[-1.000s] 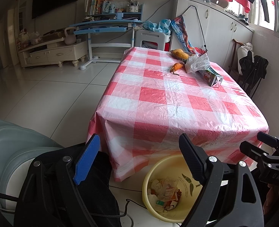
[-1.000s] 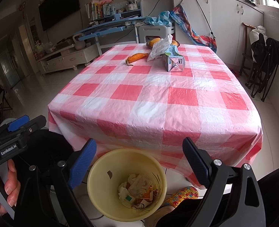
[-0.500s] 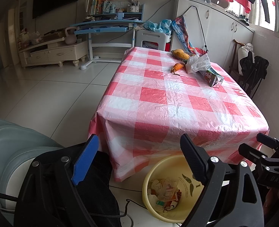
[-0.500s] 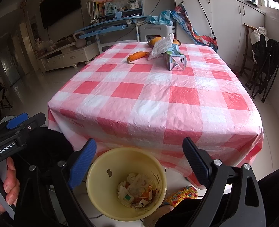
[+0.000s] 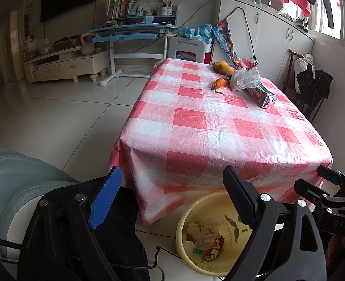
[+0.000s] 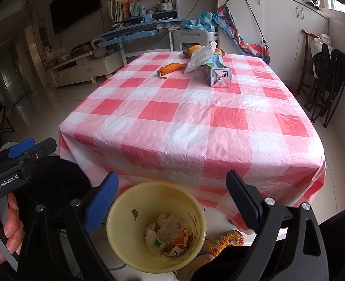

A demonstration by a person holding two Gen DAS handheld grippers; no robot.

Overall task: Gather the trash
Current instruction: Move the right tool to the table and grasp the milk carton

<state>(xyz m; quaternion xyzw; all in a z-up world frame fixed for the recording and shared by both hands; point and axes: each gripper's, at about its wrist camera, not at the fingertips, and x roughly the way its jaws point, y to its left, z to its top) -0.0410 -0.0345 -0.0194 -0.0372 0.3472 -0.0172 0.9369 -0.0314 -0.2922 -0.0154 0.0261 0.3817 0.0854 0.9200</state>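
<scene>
A yellow bin [image 6: 157, 228] [image 5: 209, 231] stands on the floor at the near edge of the table, with wrappers and crumpled paper inside. My right gripper [image 6: 172, 199] hangs open just above its rim, nothing between the fingers. My left gripper [image 5: 171, 194] is open too, off to the bin's left over the floor and the table's corner. At the far end of the red-and-white checked table [image 6: 191, 121] [image 5: 219, 126] lie a drink carton [image 6: 217, 73] [image 5: 262, 96], a crumpled white plastic bag [image 6: 200, 57] [image 5: 243, 79] and a carrot [image 6: 171, 68] [image 5: 219, 84].
Yellow fruit [image 5: 224, 67] sits behind the bag. A grey-green seat [image 5: 10, 187] is at the left. A crocheted slipper [image 6: 224, 241] lies right of the bin. Dark folding chairs [image 6: 329, 89] stand by the right wall, a blue desk [image 5: 135, 35] beyond the table.
</scene>
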